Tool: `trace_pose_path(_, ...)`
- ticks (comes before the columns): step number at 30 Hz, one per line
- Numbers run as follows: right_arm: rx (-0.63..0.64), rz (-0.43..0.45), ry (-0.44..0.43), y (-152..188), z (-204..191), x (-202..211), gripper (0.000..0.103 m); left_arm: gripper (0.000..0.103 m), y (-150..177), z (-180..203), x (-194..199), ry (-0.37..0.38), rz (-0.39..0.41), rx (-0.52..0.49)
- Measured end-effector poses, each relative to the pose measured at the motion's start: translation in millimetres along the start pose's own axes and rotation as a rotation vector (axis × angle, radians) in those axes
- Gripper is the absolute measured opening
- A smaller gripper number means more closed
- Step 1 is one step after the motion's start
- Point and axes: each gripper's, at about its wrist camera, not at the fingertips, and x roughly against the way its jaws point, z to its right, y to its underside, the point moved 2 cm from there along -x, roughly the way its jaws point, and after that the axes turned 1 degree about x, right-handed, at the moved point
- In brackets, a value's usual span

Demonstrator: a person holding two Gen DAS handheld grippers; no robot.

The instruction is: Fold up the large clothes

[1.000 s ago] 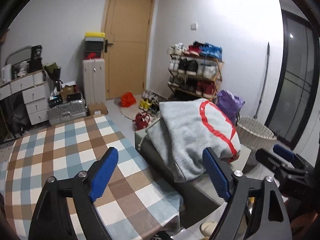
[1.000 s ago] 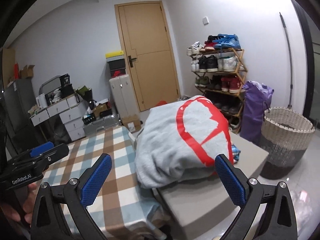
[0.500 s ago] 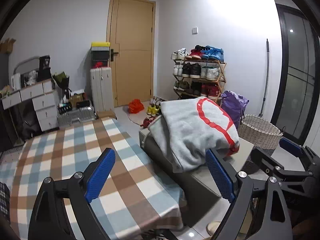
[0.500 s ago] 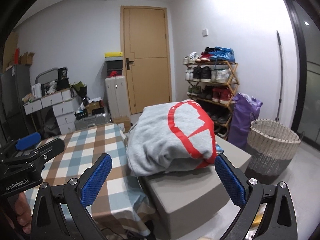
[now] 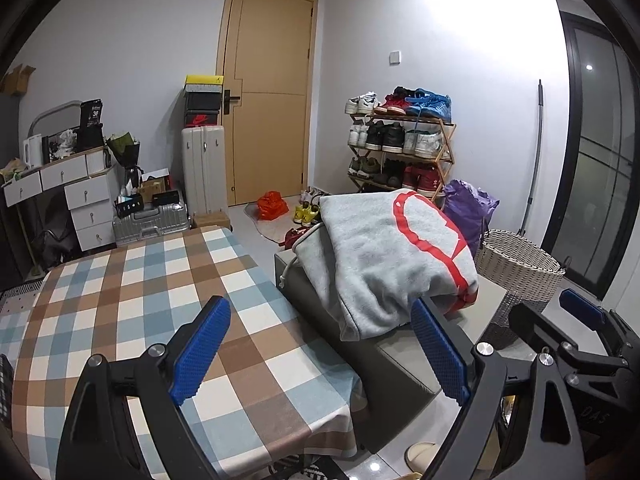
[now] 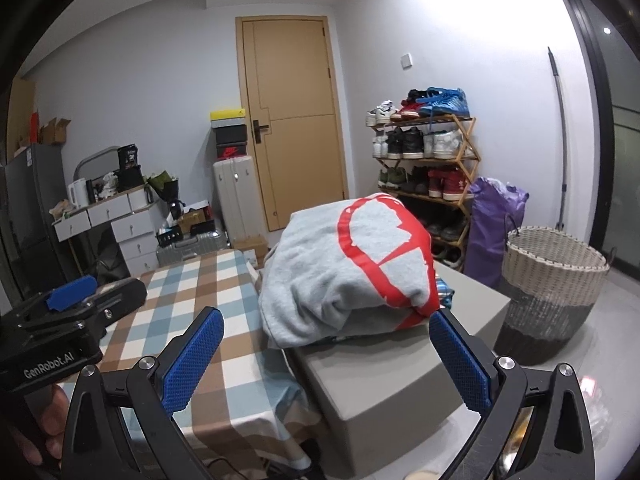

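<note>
Hovering with both pairs of fingers spread wide and empty: left gripper (image 5: 320, 352), right gripper (image 6: 326, 360). Grey sweatshirt (image 6: 344, 272) heaped on the grey ottoman (image 6: 400, 364) beside the checked table (image 5: 140, 300). Risk: pinching one layer only, dragging clothes beneath onto the floor.

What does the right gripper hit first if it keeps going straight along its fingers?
Most likely the grey sweatshirt piled on the grey ottoman. It sits dead ahead between the open right gripper fingers, with nothing nearer in that line. Depth is unclear in the fisheye view.
</note>
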Motion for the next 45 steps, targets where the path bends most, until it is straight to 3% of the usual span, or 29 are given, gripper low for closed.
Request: trace_pose_path(45, -0.030, 0.035, -0.028, 1.9, -2.5, 11.5, 0.103, 0.089, -2.2, -2.8, 7.1, -0.001, 0.036, 0.004)
